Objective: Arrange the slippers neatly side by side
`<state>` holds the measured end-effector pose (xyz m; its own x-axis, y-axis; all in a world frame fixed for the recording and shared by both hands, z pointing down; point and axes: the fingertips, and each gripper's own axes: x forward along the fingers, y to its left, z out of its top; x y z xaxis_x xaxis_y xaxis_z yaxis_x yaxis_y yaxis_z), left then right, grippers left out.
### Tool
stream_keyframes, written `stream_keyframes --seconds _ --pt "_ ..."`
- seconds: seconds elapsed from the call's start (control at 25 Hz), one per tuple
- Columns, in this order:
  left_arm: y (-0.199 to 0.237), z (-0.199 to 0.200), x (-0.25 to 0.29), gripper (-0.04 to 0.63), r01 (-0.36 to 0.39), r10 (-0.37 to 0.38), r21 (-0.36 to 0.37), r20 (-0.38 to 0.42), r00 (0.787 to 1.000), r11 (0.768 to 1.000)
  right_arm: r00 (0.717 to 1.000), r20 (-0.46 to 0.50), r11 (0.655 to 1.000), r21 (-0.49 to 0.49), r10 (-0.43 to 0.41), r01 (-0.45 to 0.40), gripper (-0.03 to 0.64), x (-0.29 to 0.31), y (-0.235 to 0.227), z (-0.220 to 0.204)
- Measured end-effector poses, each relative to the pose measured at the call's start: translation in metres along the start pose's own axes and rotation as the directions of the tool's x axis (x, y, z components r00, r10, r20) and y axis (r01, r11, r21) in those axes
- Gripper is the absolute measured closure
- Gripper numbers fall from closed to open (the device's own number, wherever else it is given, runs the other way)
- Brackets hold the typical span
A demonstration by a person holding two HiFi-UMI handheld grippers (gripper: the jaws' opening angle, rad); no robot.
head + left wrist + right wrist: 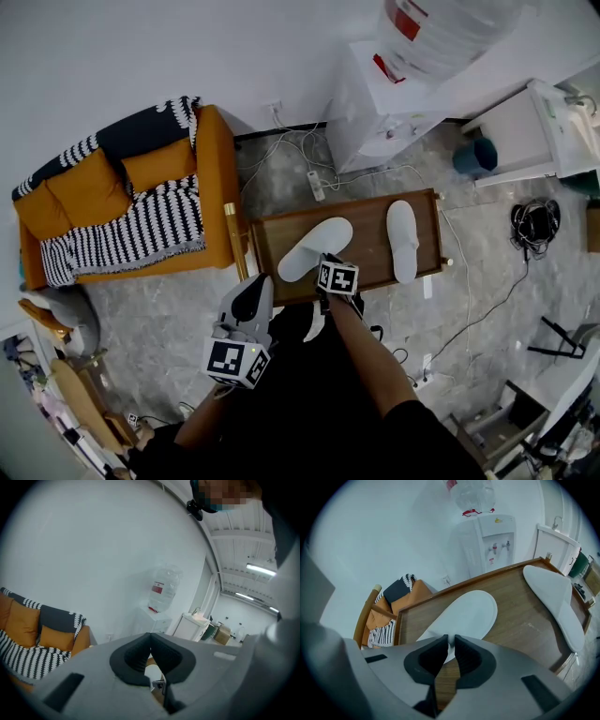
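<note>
Two white slippers lie on a low wooden table (367, 251). The left slipper (314, 246) lies at an angle, toe pointing up and right; the right slipper (403, 239) lies straight near the table's right end. My right gripper (323, 264) is at the left slipper's heel. In the right gripper view its jaws (450, 640) are nearly together, with the heel edge of that slipper (468, 613) pinched between them; the other slipper (555, 599) lies to the right. My left gripper (253, 283) hangs back off the table's front left edge, its jaws (150, 637) shut and holding nothing.
An orange sofa (141, 206) with a striped blanket stands left of the table. Behind the table are a water dispenser (375, 103) and loose cables (291, 155) on the floor. A white cabinet (534, 131) and a black cable bundle (534, 223) are at the right.
</note>
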<state>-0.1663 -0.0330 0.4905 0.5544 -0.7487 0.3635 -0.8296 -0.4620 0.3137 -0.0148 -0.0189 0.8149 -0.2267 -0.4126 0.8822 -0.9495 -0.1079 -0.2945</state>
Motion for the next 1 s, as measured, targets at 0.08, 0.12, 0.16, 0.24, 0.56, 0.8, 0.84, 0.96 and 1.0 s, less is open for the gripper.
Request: stream_keyframes --seconds 0.08,0.12,0.16,0.24,0.56,0.8,0.84,0.96,1.0 --pt "0.001 -0.001 -0.001 0.583 -0.003 0.003 -0.004 0.002 1.0 1.0 1.0 -0.002 1.0 -0.018 0.0 0.0 0.578 -0.001 0.001 0.0" --pt "0.001 -0.001 -0.001 0.583 -0.004 0.004 -0.005 0.003 1.0 1.0 1.0 -0.003 1.0 -0.025 -0.001 0.0 0.581 -0.001 0.001 0.0" --pt "0.001 -0.001 -0.002 0.583 -0.005 0.005 -0.006 0.004 1.0 1.0 1.0 -0.004 0.999 -0.033 0.0 0.0 0.583 -0.002 0.002 0.0" --pt "0.001 -0.001 -0.002 0.583 -0.007 0.007 -0.011 0.008 1.0 1.0 1.0 -0.005 0.999 -0.05 0.003 -0.004 0.585 -0.004 0.004 0.0" --pt "0.002 -0.001 -0.004 0.583 -0.023 0.024 -0.042 0.021 0.999 0.999 0.999 -0.007 0.985 -0.168 0.033 -0.033 0.588 -0.02 0.01 0.006" --pt "-0.004 0.002 -0.004 0.583 -0.028 0.029 -0.05 0.035 0.999 0.998 0.999 0.007 0.961 -0.272 0.053 -0.049 0.589 -0.039 0.01 0.016" --pt "-0.006 0.003 -0.004 0.583 -0.027 0.029 -0.05 0.037 0.999 0.998 0.998 0.01 0.955 -0.292 0.055 -0.05 0.589 -0.042 0.009 0.017" --pt "-0.012 0.004 -0.004 0.583 -0.027 0.029 -0.051 0.045 0.999 0.998 0.998 0.004 0.934 -0.351 0.069 -0.063 0.589 -0.053 0.007 0.019" --pt "-0.015 0.004 -0.003 0.583 -0.028 0.031 -0.052 0.047 0.998 0.998 0.997 0.0 0.927 -0.369 0.076 -0.071 0.589 -0.056 0.007 0.02"
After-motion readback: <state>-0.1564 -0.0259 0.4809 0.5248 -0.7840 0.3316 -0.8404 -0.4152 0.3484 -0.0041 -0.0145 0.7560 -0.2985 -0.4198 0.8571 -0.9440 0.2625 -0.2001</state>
